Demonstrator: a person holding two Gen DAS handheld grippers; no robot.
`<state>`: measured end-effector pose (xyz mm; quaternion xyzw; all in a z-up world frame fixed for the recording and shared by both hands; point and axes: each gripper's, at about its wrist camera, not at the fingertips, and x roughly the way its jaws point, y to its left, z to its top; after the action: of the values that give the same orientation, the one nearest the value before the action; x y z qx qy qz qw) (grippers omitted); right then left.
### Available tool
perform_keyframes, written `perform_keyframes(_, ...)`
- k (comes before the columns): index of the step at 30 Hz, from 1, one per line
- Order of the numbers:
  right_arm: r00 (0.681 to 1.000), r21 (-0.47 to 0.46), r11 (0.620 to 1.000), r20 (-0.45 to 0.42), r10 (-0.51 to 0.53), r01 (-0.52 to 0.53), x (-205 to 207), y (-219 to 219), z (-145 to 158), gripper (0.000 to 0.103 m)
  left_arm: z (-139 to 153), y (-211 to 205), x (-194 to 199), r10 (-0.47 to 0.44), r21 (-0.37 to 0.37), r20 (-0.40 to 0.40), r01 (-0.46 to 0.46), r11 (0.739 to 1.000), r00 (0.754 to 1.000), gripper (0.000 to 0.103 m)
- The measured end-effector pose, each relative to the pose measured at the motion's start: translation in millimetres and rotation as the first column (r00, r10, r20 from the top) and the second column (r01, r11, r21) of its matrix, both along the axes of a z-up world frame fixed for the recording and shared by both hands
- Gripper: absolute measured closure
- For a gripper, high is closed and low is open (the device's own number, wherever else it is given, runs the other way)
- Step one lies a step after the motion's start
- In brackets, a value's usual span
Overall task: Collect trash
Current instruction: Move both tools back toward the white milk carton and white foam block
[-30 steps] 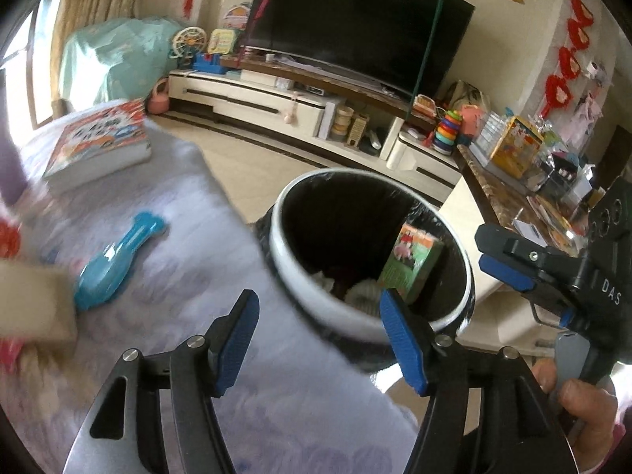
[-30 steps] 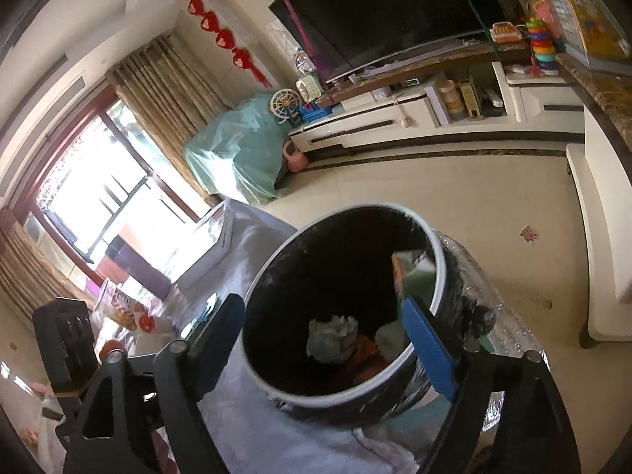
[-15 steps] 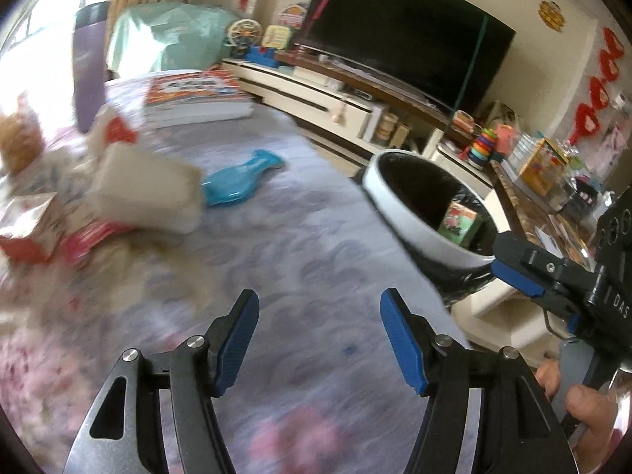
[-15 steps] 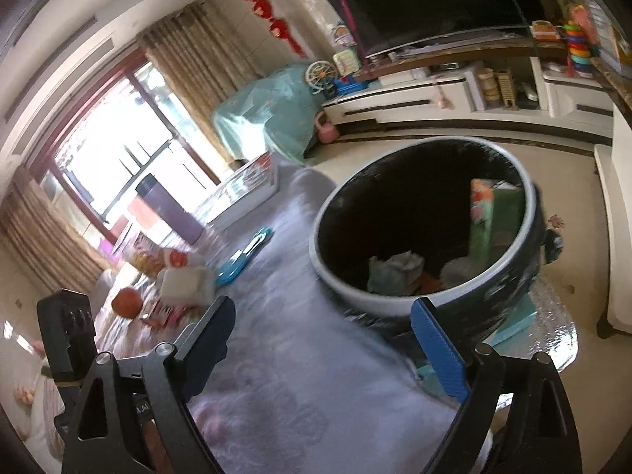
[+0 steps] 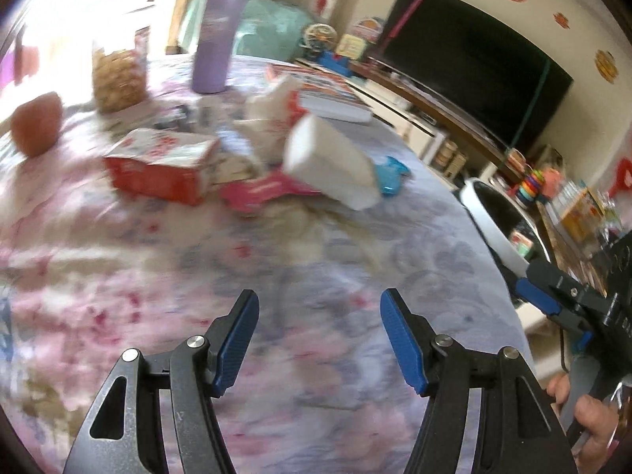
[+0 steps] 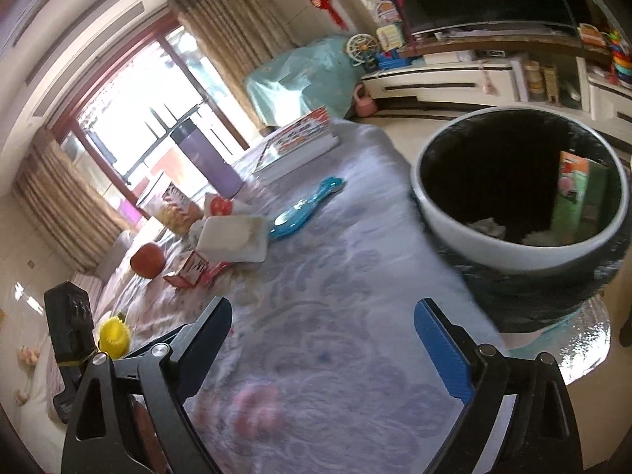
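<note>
Trash (image 5: pixel 158 166) untouched, right tool (image 6: pixel 322 339) opening, empty

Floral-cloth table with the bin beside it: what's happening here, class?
A person holds a two-finger gripper in each hand over the floral-cloth table. The left gripper is open and empty; the right gripper is empty too, its jaws opening. Both point toward litter on the cloth: a red-and-white carton, a pink wrapper and a white rectangular pack. The black bin with a white rim at the table's edge already holds a green box and crumpled paper.
</note>
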<state>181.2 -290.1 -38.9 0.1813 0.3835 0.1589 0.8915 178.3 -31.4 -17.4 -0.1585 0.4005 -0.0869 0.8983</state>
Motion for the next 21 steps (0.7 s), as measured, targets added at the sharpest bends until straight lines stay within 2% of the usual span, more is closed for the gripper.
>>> perform_keyframes(6, 0.998, -0.008, 0.998, -0.011, 0.056, -0.056, 9.2, 25.5, -5.9, 0.008, -0.3, 22.4, 0.0, 0.050, -0.009, -0.011, -0.050, 0.999, 0.999, 0.039)
perform_keyframes(13, 0.995, 0.003, 0.995, -0.029, 0.100, -0.099, 23.1, 46.8, -10.7, 0.008, 2.1, 37.9, 6.4, 0.085, 0.015, -0.004, -0.085, 0.996, 0.996, 0.027)
perform_keyframes(21, 0.990, 0.019, 0.991, -0.040, 0.135, -0.134, 43.1, 67.6, -11.7, 0.008, -2.9, 49.3, 41.1, 0.094, 0.065, -0.015, -0.093, 0.994, 0.995, 0.024)
